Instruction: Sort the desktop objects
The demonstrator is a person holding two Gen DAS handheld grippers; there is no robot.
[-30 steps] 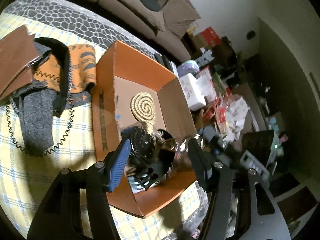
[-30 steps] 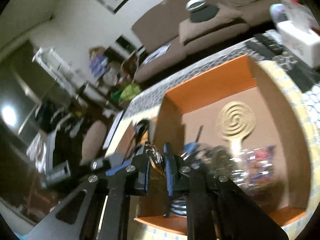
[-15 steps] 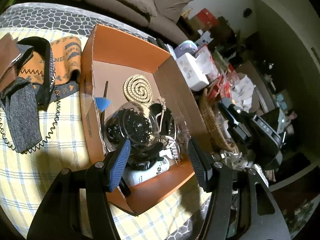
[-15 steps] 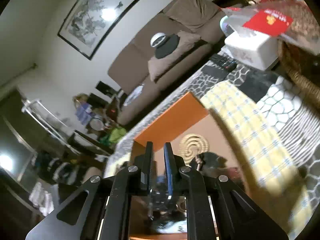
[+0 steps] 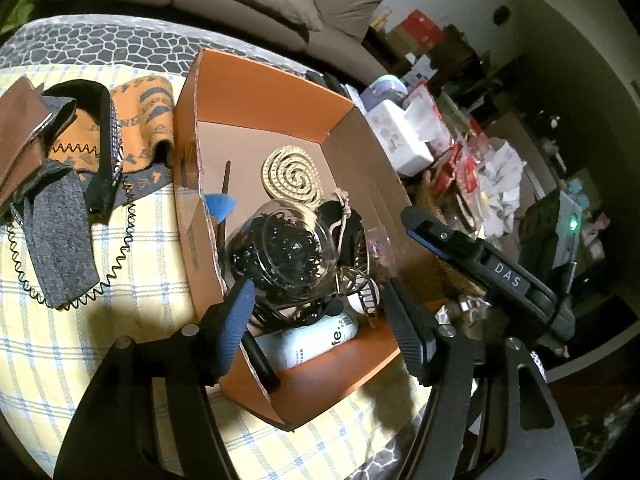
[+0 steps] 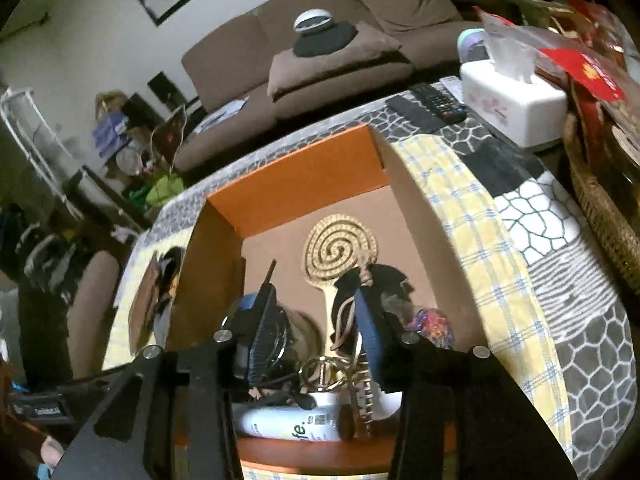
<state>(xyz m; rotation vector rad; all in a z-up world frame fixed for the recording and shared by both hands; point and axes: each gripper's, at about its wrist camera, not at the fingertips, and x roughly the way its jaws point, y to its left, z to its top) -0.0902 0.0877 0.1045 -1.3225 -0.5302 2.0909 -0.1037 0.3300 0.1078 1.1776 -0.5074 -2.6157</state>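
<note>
The left gripper (image 5: 318,312) hovers over the near end of the orange cardboard box (image 5: 260,92) with its blue-padded jaws spread wide and nothing between them. Straight ahead of it inside the box sits a clear glass globe filled with small black pieces (image 5: 280,250), resting against a tangle of metal wire items and, nearer the front wall, a pale cylindrical bottle (image 5: 308,340) lying on its side. A round woven straw coaster with a spiral pattern (image 5: 292,176) lies flat on the box floor further back. The right gripper (image 6: 316,334) is also parted, moderately wide, and holds nothing (its fingers frame the same clutter from the opposite near corner); in the left wrist view it shows as a black bar beside the box's right wall. To the left of the box, on the yellow checked tablecloth (image 5: 60,340), lie an orange patterned cloth (image 5: 148,112), a grey felt piece (image 5: 60,224) and a black coiled cord (image 5: 120,248). A white tissue box (image 6: 516,100) stands well beyond the box
</note>
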